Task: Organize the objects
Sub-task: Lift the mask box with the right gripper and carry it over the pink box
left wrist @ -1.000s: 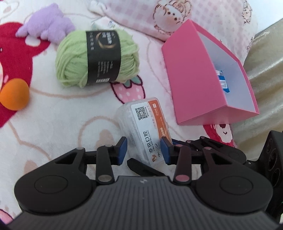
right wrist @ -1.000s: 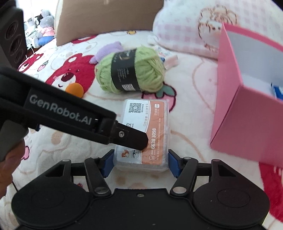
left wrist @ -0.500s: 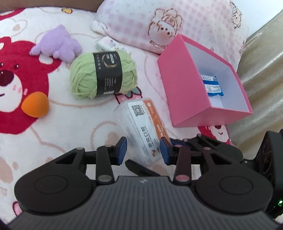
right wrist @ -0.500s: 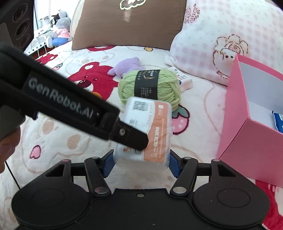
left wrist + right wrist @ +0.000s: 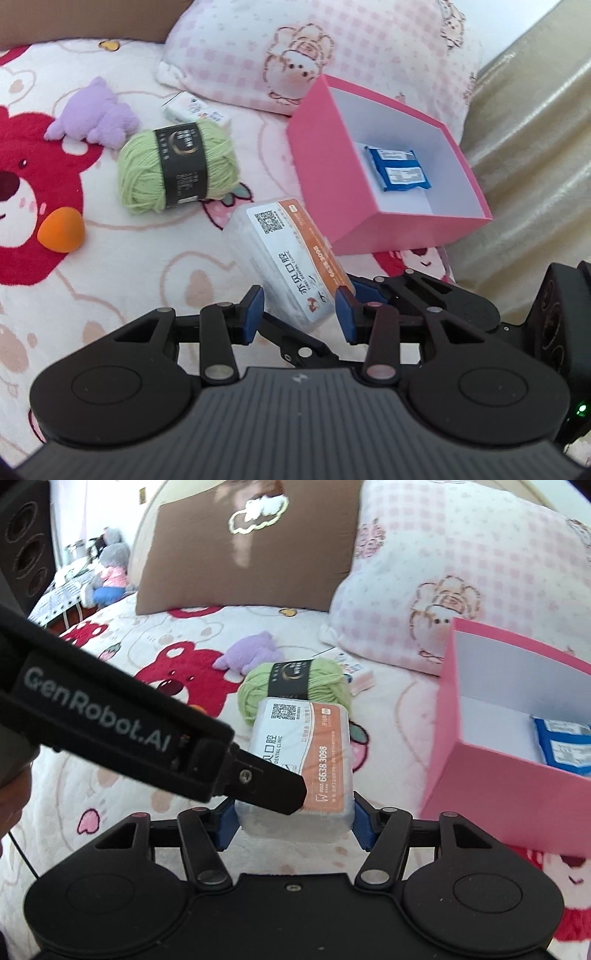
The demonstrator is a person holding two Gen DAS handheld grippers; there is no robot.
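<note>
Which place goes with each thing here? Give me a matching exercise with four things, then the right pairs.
Things:
1. blue packet
2. clear plastic box
3. orange sponge
4. green yarn

Places:
A. between the fingers of the right gripper
B. on the blanket, next to the purple plush toy
C. inside the pink box
D. on the blanket, by the red bear print

Pairs: 1-C, 2-A, 3-D, 4-B

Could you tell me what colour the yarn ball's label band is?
Black, clearest in the left wrist view: yarn ball.
</note>
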